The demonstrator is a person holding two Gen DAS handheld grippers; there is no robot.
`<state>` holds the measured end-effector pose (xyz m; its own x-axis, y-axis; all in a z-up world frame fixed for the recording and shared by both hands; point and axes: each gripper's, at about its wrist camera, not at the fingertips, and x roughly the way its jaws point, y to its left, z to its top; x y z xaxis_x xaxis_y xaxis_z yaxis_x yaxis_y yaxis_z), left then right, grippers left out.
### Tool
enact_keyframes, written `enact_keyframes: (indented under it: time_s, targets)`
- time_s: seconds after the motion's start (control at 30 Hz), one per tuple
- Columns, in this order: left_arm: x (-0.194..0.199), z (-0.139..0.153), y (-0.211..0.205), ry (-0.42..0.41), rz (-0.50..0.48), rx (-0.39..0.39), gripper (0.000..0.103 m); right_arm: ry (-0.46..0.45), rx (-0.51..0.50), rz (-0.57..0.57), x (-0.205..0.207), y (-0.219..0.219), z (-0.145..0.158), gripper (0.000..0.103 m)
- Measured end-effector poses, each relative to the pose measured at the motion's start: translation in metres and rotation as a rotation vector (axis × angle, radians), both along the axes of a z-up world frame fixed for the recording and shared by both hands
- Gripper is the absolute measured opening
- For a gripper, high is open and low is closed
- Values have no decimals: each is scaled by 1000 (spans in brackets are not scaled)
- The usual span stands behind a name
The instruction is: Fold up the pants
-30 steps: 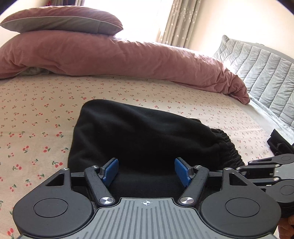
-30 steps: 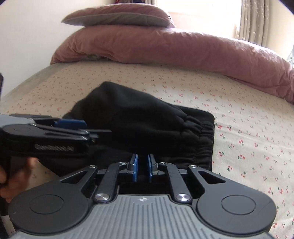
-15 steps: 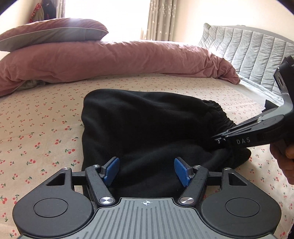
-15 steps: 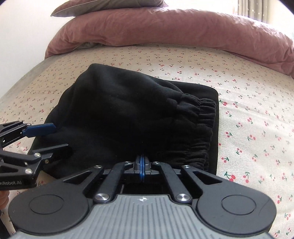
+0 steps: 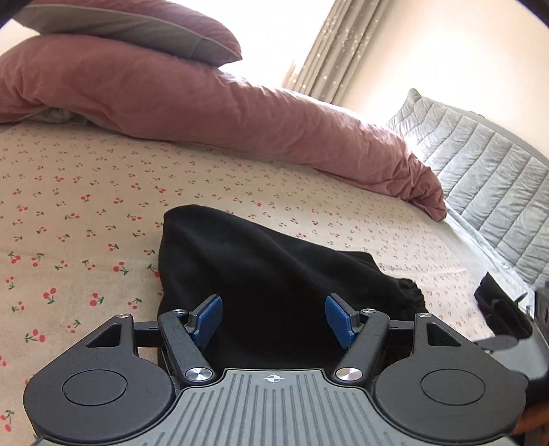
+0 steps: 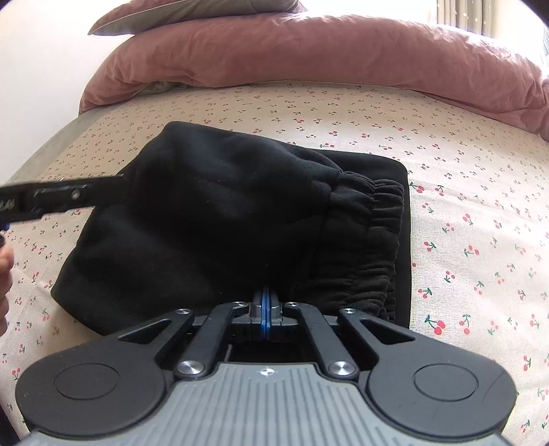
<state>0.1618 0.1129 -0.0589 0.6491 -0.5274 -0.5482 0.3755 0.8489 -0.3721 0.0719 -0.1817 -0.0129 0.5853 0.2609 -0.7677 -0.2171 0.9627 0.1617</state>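
Black pants [image 6: 212,219] look soft, floppy, light; grab the elastic waistband [image 6: 370,233], right of centre. Left gripper [image 5: 272,317] spread, empty; right gripper [image 6: 266,308] pressed together.

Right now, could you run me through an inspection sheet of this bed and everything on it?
Surface: bedsheet with a cherry print, lying flat.
Job's things: black pants, folded into a compact bundle, elastic waistband showing at the right side.
Clutter: pink duvet bunched along the far edge, pillow stacked on it.
Grippers: left gripper open over the pants' near edge, blue fingers apart; right gripper shut at the pants' near edge; whether it pinches fabric cannot be told.
Cables: nothing seen.
Surroundings: quilted grey headboard, curtain at a bright window, plain wall.
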Motion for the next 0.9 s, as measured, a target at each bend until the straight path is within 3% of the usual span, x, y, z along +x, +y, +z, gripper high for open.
enact_keyframes:
  time_s: [0.13,0.23,0.33,0.47,0.57,0.7,0.73,0.77,0.8,0.83,0.87,0.9]
  targets:
    - [57,-8,-12,51,29,13,66,-2,12,-4,-1,-2,-2,0]
    - [93,-16,-24,76,82,118,66,7,41,-11,0,-6,-5,0]
    - [117,-34,-22,133,115,102,63,18,67,-10,1,-10,-8,0]
    - [117,-35,-31,112,110,150,64,29,97,-4,2,-12,-9,0]
    - [110,-31,-28,70,132,144,64,34,120,-2,2,-15,-6,0]
    - [87,1,-7,-12,179,127,65,-4,198,1,-1,-34,9,0]
    - [78,10,1,-35,179,113,67,-27,226,-10,-3,-40,16,6]
    - [70,15,7,-46,177,102,71,-53,258,-25,-5,-47,23,22]
    - [61,18,13,-50,173,94,73,-75,273,-52,-7,-53,28,32]
    - [52,18,17,-46,161,95,76,-107,263,-90,-8,-59,32,61]
    - [46,17,19,-35,148,103,78,-138,232,-126,-8,-62,35,81]
    - [41,16,21,-23,145,113,78,-153,201,-154,-7,-65,34,89]
